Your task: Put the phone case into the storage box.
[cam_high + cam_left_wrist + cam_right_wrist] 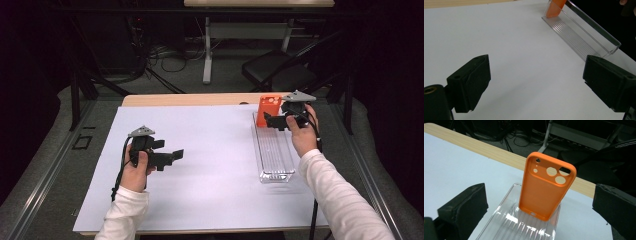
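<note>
orange phone case (546, 186): light, flexible, propped upright in clear tray (274, 155) | hold: long side edges | right claw (541, 202) open, unladen | left claw (536, 82) open, empty, over bench (200, 150)

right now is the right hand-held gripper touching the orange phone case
Apart. The right gripper view shows the right hand-held gripper open, with a gap on each side of the orange phone case.

Orange phone case (546, 186) upright at the far end of the clear ribbed tray (506, 225), camera cutouts uppermost.
</note>
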The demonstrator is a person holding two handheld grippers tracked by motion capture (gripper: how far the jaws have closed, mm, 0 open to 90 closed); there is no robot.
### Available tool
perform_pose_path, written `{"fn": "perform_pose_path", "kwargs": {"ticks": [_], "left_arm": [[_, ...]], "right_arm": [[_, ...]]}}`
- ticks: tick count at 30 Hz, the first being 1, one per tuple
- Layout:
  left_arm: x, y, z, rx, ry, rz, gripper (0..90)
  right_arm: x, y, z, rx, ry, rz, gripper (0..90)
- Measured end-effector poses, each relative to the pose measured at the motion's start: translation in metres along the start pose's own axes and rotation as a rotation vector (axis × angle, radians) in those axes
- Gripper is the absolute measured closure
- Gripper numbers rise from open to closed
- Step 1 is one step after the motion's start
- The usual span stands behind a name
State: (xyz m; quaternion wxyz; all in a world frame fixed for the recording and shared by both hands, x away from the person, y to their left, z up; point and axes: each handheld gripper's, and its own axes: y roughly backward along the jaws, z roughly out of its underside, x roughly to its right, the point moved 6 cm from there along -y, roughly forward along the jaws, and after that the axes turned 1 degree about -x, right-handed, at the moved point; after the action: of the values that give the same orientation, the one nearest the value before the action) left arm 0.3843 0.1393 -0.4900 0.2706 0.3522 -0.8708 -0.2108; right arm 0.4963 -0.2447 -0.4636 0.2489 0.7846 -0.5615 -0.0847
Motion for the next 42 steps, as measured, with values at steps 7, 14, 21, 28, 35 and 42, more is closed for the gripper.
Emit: {"fn": "perform_pose_path", "kwargs": {"ticks": [7, 14, 21, 28, 35, 42], "left_arm": [[-0.001, 0.000, 0.001, -0.014, -0.009, -0.008, 6.4], [-0.001, 0.002, 0.003, -0.027, -0.021, -0.018, 6.3], [0.000, 0.004, 0.003, -0.030, -0.032, -0.018, 6.3], [0.003, 0.005, 0.002, -0.035, -0.039, -0.010, 6.4], [0.006, 0.005, 0.002, -0.040, -0.050, 0.000, 6.4], [0.009, 0.003, 0.003, -0.049, -0.061, 0.005, 6.4]], "right_arm": [[-0.005, 0.006, 0.000, 0.001, -0.001, -0.016, 0.0], [-0.017, 0.013, 0.000, 0.002, -0.001, -0.045, 0.0], [-0.032, 0.022, 0.000, 0.009, 0.012, -0.086, 0.0], [-0.053, 0.033, 0.003, 0.023, 0.015, -0.150, 0.0], [-0.076, 0.046, 0.008, 0.044, 0.013, -0.215, 0.0], [-0.097, 0.056, 0.015, 0.056, -0.019, -0.277, 0.0]]}}
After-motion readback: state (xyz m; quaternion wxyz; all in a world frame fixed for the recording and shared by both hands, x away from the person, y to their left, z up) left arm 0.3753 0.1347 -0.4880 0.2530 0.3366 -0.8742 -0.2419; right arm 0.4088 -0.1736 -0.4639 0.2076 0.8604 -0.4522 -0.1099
